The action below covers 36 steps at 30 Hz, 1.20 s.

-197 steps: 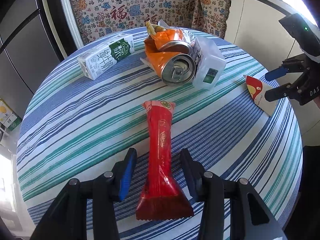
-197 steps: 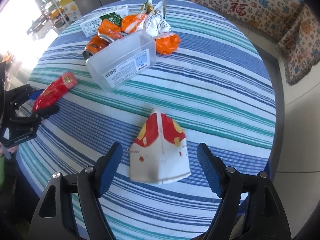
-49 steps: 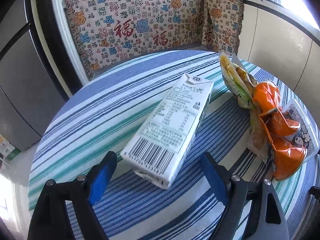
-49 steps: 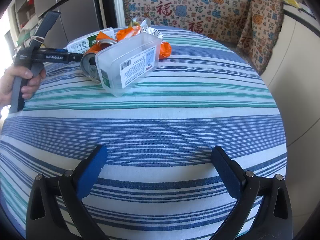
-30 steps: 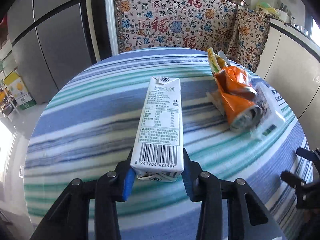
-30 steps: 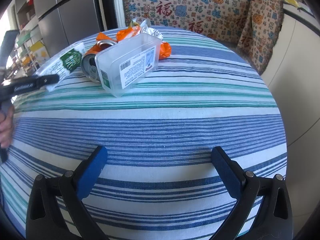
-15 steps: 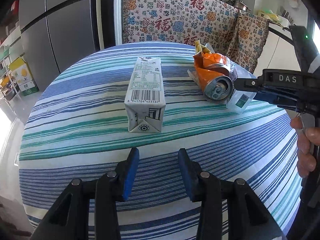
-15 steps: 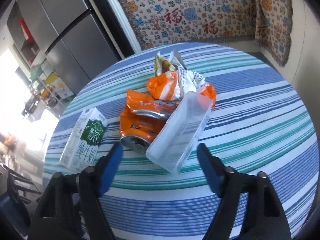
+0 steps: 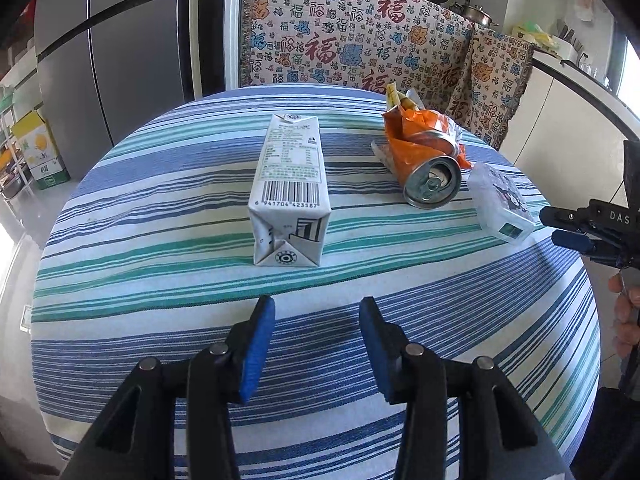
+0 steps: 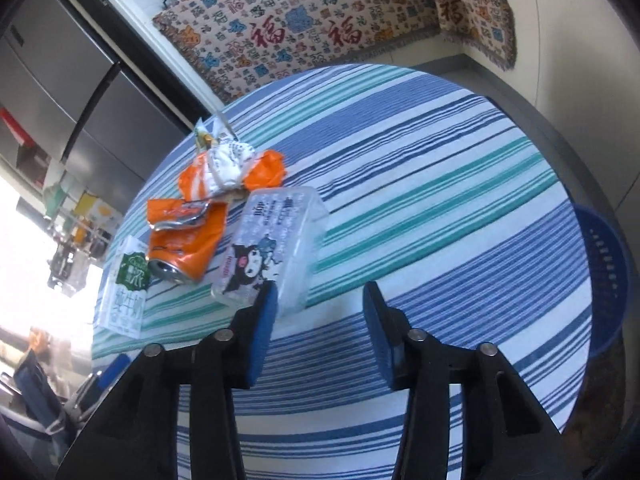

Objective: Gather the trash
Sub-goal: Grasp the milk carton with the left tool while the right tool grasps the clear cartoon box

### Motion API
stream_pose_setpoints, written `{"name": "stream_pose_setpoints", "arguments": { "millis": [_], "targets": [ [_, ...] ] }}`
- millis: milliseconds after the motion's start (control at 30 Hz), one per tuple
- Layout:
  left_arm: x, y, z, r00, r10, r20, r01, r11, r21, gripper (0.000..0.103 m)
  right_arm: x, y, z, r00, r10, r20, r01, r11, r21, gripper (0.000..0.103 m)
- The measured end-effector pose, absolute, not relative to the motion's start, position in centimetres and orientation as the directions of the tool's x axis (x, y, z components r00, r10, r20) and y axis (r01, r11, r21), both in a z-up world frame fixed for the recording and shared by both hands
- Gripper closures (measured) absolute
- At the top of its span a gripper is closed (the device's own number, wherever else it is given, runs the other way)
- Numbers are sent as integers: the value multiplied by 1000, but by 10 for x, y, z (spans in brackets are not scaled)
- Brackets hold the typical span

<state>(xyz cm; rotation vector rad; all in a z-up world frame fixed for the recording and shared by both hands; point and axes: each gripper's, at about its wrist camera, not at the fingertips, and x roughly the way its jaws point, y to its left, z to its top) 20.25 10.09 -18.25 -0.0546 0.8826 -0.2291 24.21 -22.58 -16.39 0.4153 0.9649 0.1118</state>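
A: Taking the milk carton (image 9: 289, 192) as our landmark, it lies on its side on the striped surface (image 9: 160, 320), barcode up, folded end toward us. Our left gripper (image 9: 316, 344) hangs just short of that end; its jaws have just been opening a little, stand partly apart, and nothing is between them.

B: How will the carton handle, in our judgement?

A: Light if empty, with stiff card walls that dent under pressure. We'd take it across the two long side faces near the folded end, where the folds stiffen it.

B: To the right of the carton?

A: The crushed orange can (image 9: 430, 168), mouth toward us, resting against crumpled wrappers (image 9: 400, 116). It is probably light, slick metal, already creased, so the flattened body should give the best hold.

B: Further right again?

A: The clear plastic box (image 10: 276, 256), printed face up, touching the can. Our right gripper (image 10: 320, 328) is just at its near corner; the jaws have just been opening, stand about half apart, and the box isn't between them. Thin walls look flexible and slippery; we'd take it across its narrow width.
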Motion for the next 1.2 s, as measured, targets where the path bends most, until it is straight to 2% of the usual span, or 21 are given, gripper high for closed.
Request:
{"name": "stream_pose_setpoints", "arguments": {
  "millis": [67,100,167,233,333,467,567,667,700,733,767,800,967,1133,1167,1200],
  "targets": [
    [204,102,-182,610,-235,-757,186,971,-152,54,236,-219,-161,577,241,-781,79,935,346,22],
    [205,102,-182,610,-236,-757,187,971,-152,54,231,-212,-161,577,231,-783,61,944,323,17],
    [208,103,-182,611,-223,-760,186,973,-136,53,223,-194,-164,565,206,-799,23,964,265,14],
    [213,103,-180,620,-192,-761,174,979,-105,43,219,-176,-171,547,189,-816,-16,976,216,14],
    [219,101,-170,647,-184,-740,183,980,-83,43,217,-161,-177,552,165,-818,-34,984,175,14],
    [236,94,-162,660,-154,-735,176,983,-48,43,233,-159,-167,573,186,-798,-4,975,223,14],
    [250,89,-163,657,-130,-743,160,987,-32,43,252,-157,-160,588,169,-791,30,973,230,9],
    [257,85,-162,656,-131,-744,168,986,-26,43,272,-151,-166,561,134,-817,58,978,200,9],
    [258,83,-161,657,-126,-743,171,985,-16,43,275,-151,-168,561,124,-818,65,979,193,15],
    [258,83,-161,658,-124,-743,173,985,-11,46,277,-151,-170,562,113,-819,69,981,182,21],
    [257,82,-161,659,-128,-741,177,984,-13,51,278,-153,-171,558,109,-823,68,982,176,33],
    [257,82,-161,657,-131,-743,177,984,-16,64,277,-155,-172,557,113,-823,65,982,178,33],
    [239,86,-161,640,-164,-750,167,983,-72,64,256,-168,-172,555,146,-819,-19,986,163,33],
    [201,79,-161,644,-170,-746,161,983,-86,63,217,-178,-171,555,162,-816,-174,982,77,33],
    [197,77,-163,644,-163,-747,156,985,-79,60,212,-182,-171,557,157,-816,-182,981,65,33],
    [195,75,-165,643,-153,-750,151,986,-71,49,210,-184,-172,559,149,-816,-178,982,58,30]
  ]
}}
